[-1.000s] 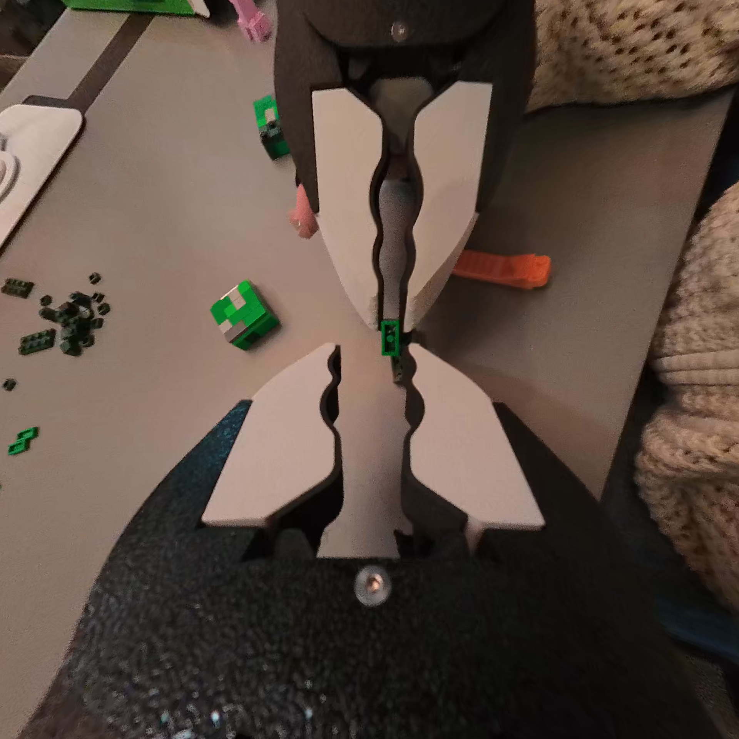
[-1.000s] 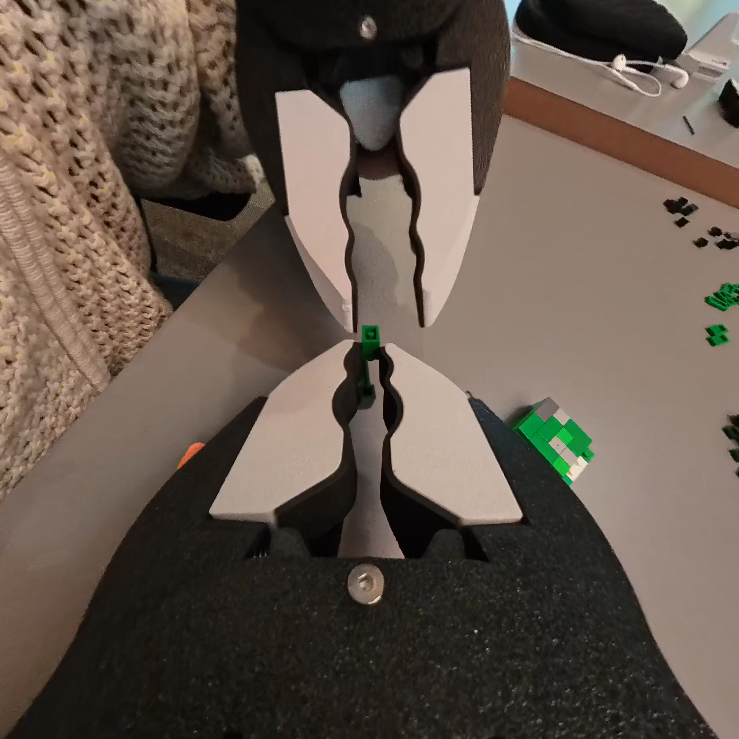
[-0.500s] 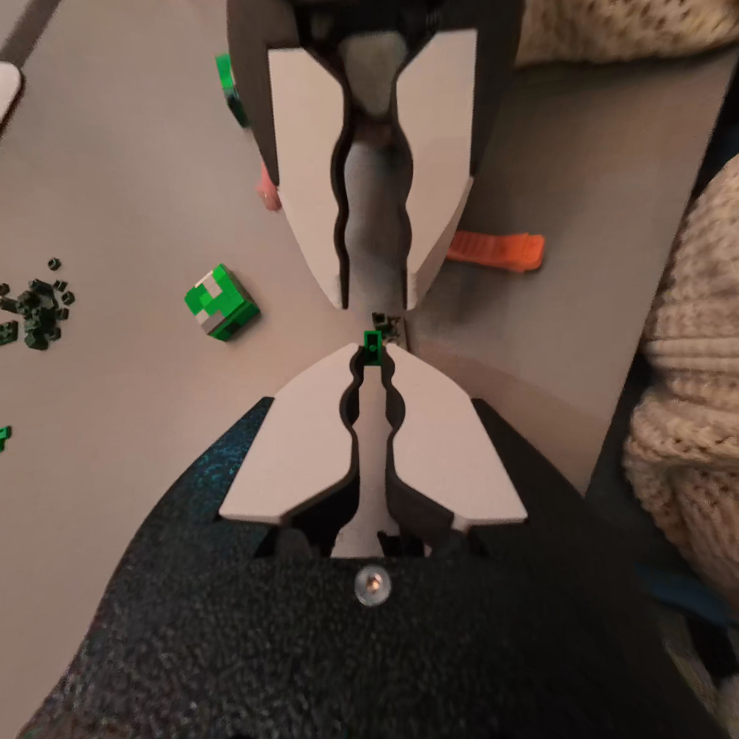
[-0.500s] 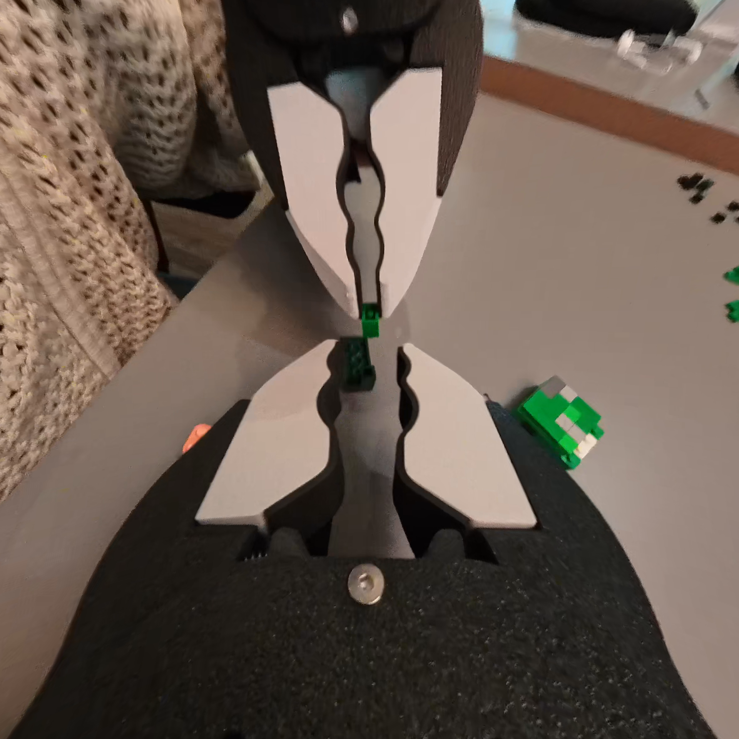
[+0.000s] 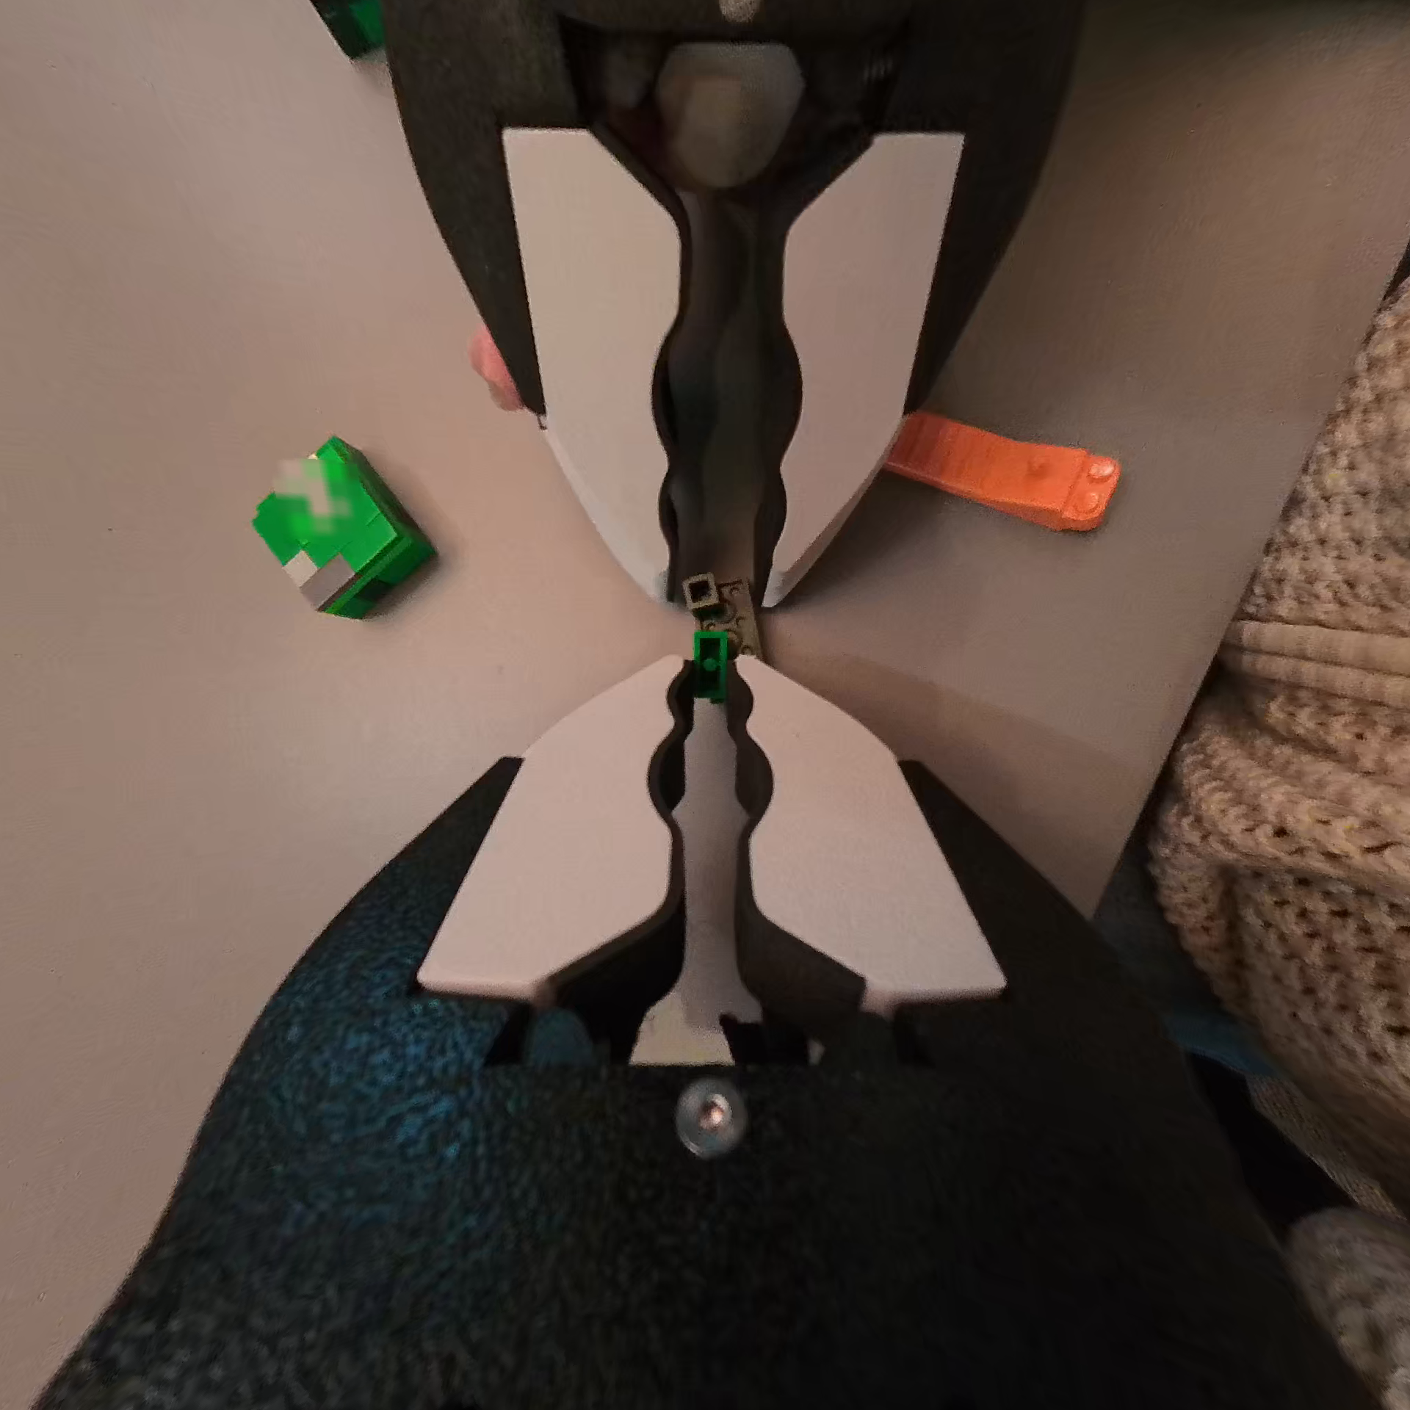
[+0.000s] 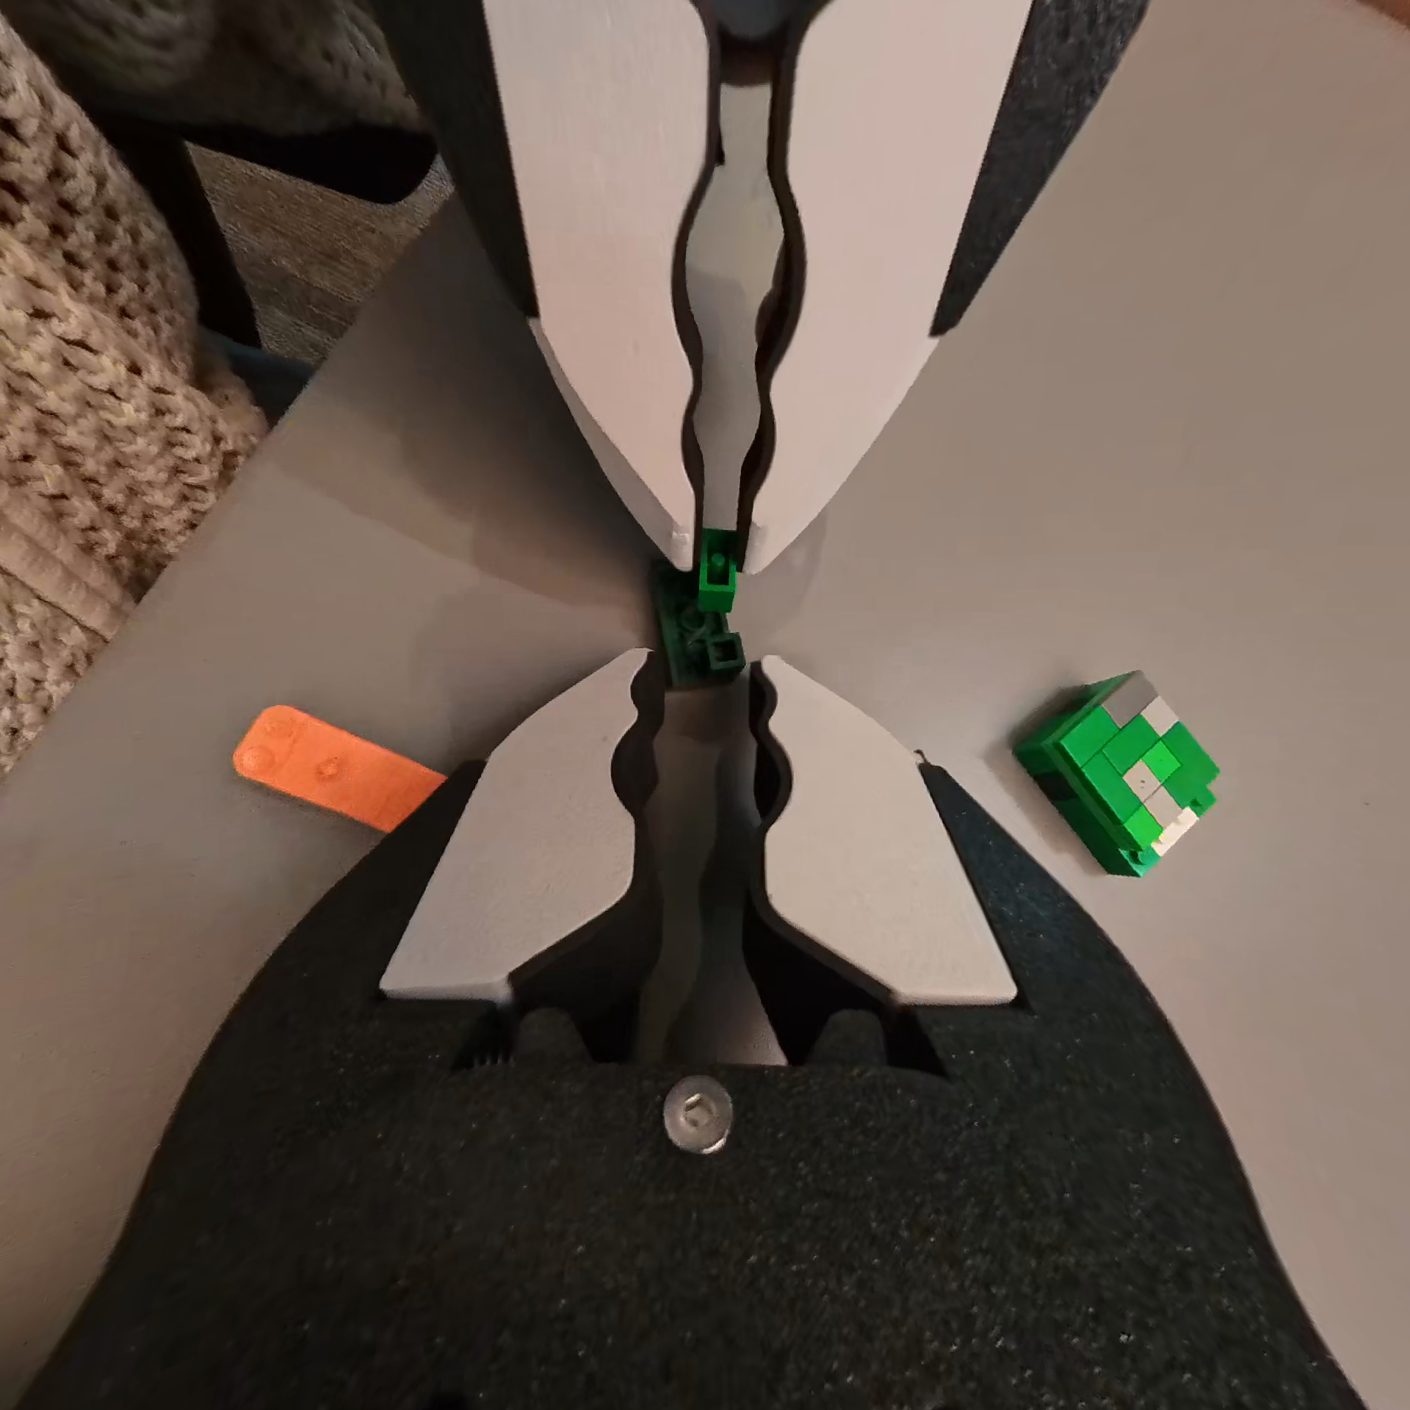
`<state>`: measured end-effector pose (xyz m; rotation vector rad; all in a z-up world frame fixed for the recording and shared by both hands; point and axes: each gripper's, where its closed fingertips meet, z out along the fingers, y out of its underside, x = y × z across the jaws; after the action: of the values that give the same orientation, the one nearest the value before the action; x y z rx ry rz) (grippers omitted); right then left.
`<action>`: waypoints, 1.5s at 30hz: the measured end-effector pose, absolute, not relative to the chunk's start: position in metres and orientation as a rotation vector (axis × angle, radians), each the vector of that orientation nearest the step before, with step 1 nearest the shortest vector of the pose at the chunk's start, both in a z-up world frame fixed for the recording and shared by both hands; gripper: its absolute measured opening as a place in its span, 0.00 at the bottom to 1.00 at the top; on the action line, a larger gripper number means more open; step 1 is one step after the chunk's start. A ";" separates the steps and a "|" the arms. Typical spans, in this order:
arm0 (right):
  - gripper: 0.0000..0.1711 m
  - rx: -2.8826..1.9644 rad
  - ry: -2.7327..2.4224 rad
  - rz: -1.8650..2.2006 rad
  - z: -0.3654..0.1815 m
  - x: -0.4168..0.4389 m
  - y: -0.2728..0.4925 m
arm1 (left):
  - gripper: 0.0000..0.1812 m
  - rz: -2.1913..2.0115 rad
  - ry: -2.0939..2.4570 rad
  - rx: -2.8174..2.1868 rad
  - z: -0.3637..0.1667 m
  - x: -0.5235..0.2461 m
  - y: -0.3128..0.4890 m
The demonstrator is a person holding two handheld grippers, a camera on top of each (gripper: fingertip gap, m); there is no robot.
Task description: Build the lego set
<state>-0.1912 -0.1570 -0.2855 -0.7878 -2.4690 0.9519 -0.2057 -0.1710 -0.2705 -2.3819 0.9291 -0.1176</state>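
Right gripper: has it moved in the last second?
Yes: the right gripper is lower, nearer the table; the green block and orange tool look larger.

No readable text, label, brand, number or sign shows in either view; the bricks, the orange tool and both grippers bear no lettering that can be made out.

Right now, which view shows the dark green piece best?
Right wrist view: the dark green piece sits in the right gripper, its underside facing the lens. Left wrist view shows it washed out, partly behind the bright green brick.
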 end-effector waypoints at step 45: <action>0.10 -0.939 -2.397 0.947 -0.289 -0.198 -0.164 | 0.07 -0.036 1.007 -2.464 -0.277 -0.205 -0.167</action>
<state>-0.1975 -0.1637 -0.2889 -0.9390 -2.3969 0.9469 -0.2047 -0.1674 -0.2775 -2.4638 1.0074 -0.0361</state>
